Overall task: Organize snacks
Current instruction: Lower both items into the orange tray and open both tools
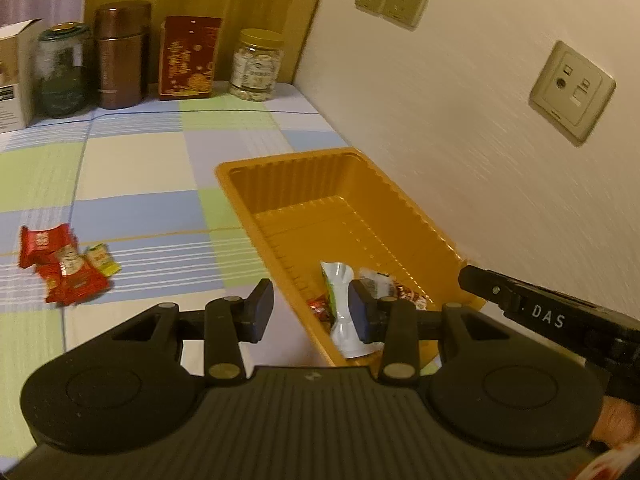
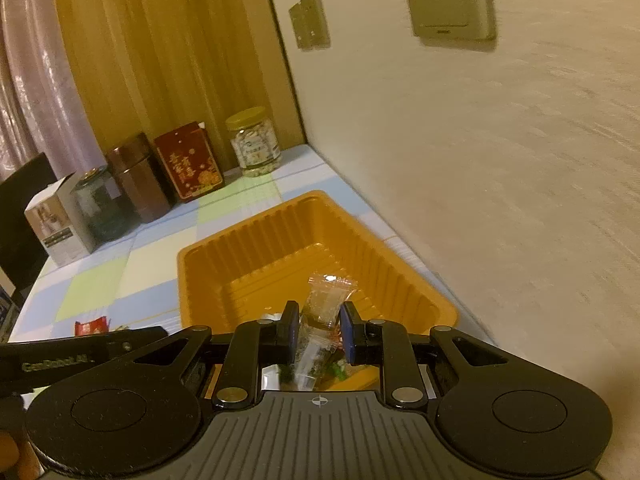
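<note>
An orange plastic tray (image 1: 248, 176) sits on the checked cloth beside the wall. In its near end lie a white-and-green packet (image 1: 340, 320) and some red-wrapped snacks (image 1: 318, 306). My left gripper (image 1: 311, 312) hangs over the tray's near left rim, open, with its pads pressing on nothing; the white packet lies just by the right finger (image 1: 362, 312). In the right wrist view my right gripper (image 2: 320, 330) is shut on a clear-wrapped snack (image 2: 326, 300) above the near end of the tray (image 2: 200, 256). A small heap of red and green snack packets (image 1: 64, 268) lies loose on the cloth at the left.
Along the back stand a nut jar (image 1: 256, 66), a red box (image 1: 188, 58), a brown tin (image 1: 120, 56), a dark green jar (image 1: 64, 72) and a white carton (image 1: 14, 76). The wall with sockets (image 1: 572, 90) runs close along the tray's right side.
</note>
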Demonstrator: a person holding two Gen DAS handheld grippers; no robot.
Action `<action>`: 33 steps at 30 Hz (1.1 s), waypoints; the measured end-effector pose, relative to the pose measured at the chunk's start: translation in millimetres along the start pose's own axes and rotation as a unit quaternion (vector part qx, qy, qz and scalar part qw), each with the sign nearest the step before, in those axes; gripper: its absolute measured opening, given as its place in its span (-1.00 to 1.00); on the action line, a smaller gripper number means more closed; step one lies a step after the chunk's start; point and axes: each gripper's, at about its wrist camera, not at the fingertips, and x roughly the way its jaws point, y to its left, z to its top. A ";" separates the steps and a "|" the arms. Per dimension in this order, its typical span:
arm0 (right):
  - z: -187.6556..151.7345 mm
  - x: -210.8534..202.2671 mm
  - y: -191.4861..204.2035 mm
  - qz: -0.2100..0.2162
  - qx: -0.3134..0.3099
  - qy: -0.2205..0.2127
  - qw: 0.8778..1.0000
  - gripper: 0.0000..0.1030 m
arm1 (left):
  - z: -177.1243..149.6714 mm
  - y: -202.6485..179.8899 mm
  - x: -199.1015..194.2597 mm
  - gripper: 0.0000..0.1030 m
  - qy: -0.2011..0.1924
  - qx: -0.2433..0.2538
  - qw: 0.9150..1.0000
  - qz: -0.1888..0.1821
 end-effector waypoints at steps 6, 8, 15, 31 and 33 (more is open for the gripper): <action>3.8 10.5 2.5 0.021 0.017 0.012 1.000 -0.57 | -2.1 9.1 -8.0 -0.29 -0.005 -0.010 1.000 0.005; 6.6 14.4 1.3 0.036 0.028 0.017 0.999 -0.56 | -3.2 11.8 -9.3 -0.27 -0.005 -0.012 1.000 0.008; 9.7 0.5 -6.0 0.036 0.054 -0.003 0.998 0.14 | -8.4 22.3 -23.5 -0.09 -0.012 -0.020 0.999 0.028; -13.7 -69.0 32.2 0.034 0.041 -0.019 0.998 0.14 | -34.7 44.5 -94.7 0.12 -0.029 -0.018 0.998 0.057; -17.2 -77.4 41.1 0.039 0.030 -0.022 0.999 0.15 | -40.1 50.0 -105.2 0.17 -0.030 -0.021 0.997 0.062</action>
